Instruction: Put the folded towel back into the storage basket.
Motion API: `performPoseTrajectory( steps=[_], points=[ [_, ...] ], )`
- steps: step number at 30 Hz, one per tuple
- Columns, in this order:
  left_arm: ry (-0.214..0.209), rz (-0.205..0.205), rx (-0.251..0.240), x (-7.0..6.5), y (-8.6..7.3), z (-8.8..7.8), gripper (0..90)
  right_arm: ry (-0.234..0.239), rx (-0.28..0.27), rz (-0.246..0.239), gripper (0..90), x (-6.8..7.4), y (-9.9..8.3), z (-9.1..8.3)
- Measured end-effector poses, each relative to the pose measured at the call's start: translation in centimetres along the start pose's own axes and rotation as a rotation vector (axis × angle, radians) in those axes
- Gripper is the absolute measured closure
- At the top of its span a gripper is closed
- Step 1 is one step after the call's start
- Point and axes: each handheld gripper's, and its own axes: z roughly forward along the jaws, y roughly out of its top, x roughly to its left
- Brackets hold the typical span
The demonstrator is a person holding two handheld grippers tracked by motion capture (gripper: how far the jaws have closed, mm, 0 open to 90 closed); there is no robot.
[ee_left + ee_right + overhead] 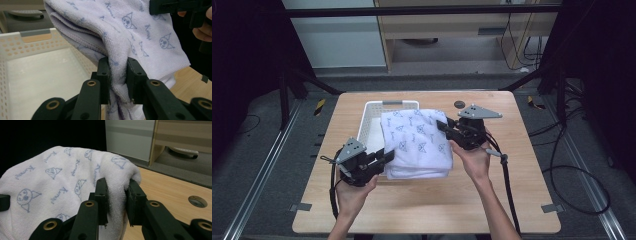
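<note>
Wooden table (427, 210): one basket (372, 120), one towel (417, 142) gripped by two tongs, left tongs (387, 156), right tongs (443, 125).

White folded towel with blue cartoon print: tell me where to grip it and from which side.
Grip the white folded towel with blue cartoon print at its thick folded edges, one claw from each side. The stacked layers bunch firmly there, as in the left claw and right claw, so both ends lift together.

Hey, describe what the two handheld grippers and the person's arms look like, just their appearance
Both the left gripper and the right gripper are black, each topped by a grey three-cornered plate and trailing a black cable. Seen from the gripper views, the jaws are flat black blocks on linked bars with brass-coloured pivot rings. The person's forearms are bare, with no sleeves or gloves in sight.
</note>
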Motion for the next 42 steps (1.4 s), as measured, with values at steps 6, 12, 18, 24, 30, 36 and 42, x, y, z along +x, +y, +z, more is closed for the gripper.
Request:
performPoseTrajectory(
  steps=[6, 12, 18, 24, 30, 36, 42],
  points=[
    [0.024, -0.014, -0.015, 0.8, 0.2, -0.5, 74.0, 0.004, -0.001, -0.006, 73.8, 0.5, 0.5, 0.9],
    [0.042, -0.028, -0.027, 1.7, 0.4, -1.0, 74.1, 0.012, -0.01, -0.008, 73.8, 1.0, 0.9, 1.8],
    [0.053, -0.043, -0.039, 2.5, 0.6, -1.4, 74.2, 0.014, -0.015, -0.01, 73.9, 1.6, 1.2, 2.7],
    [0.066, -0.048, -0.042, 3.1, 0.7, -1.8, 74.5, 0.014, -0.02, -0.02, 73.9, 2.1, 1.6, 3.4],
    [0.083, -0.055, -0.048, 3.8, 0.9, -2.3, 74.6, 0.017, -0.031, -0.027, 73.8, 2.7, 2.1, 4.3],
    [0.108, -0.057, -0.053, 4.5, 1.1, -2.5, 74.6, 0.022, -0.038, -0.02, 73.9, 3.1, 2.3, 5.3],
    [0.119, -0.067, -0.052, 5.4, 1.1, -2.4, 74.7, 0.017, -0.031, -0.015, 73.8, 3.3, 2.2, 6.3]
  ],
)
